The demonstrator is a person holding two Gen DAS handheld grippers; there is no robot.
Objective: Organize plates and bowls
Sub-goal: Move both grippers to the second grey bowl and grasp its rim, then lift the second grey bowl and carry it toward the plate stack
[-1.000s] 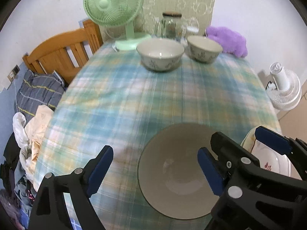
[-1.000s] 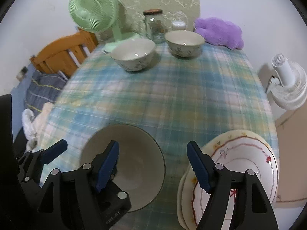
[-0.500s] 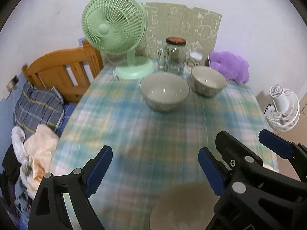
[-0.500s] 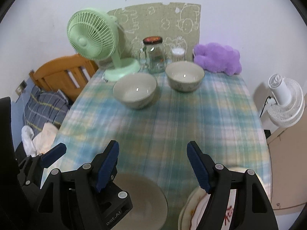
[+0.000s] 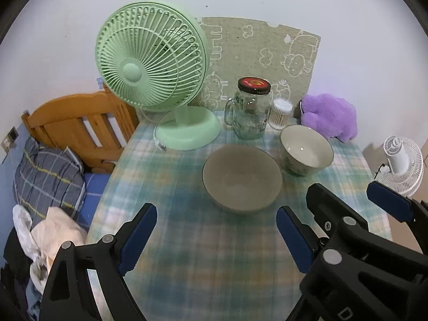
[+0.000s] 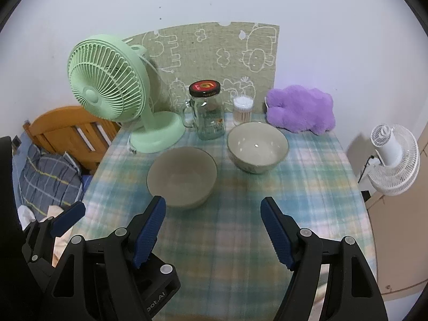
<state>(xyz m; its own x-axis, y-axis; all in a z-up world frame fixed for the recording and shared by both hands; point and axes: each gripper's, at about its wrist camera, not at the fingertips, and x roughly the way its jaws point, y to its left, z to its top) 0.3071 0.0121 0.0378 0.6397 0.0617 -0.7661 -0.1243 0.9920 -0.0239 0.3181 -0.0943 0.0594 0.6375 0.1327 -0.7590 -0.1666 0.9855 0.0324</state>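
Two pale bowls stand on the plaid tablecloth toward the far end. The wider bowl (image 5: 242, 178) (image 6: 182, 176) is on the left and the deeper bowl (image 5: 306, 149) (image 6: 258, 151) is to its right, a small gap between them. My left gripper (image 5: 214, 239) is open and empty, above the cloth on the near side of the wider bowl. My right gripper (image 6: 214, 230) is open and empty, also short of the bowls; its left fingertip (image 6: 155, 214) lies just in front of the wider bowl. No plates are in view.
A green desk fan (image 5: 152, 61) (image 6: 107, 80), a glass jar with a red lid (image 5: 250, 109) (image 6: 207, 109), a cotton-swab tub (image 6: 243, 108) and a purple plush (image 6: 301, 113) line the table's far edge. A wooden bed frame (image 5: 75, 125) is left; a white fan (image 6: 393, 160) is right.
Both grippers tilted up and moved forward toward the far bowls. The near bowl and the stacked plates that lay under them have dropped out of view. Both stayed open.
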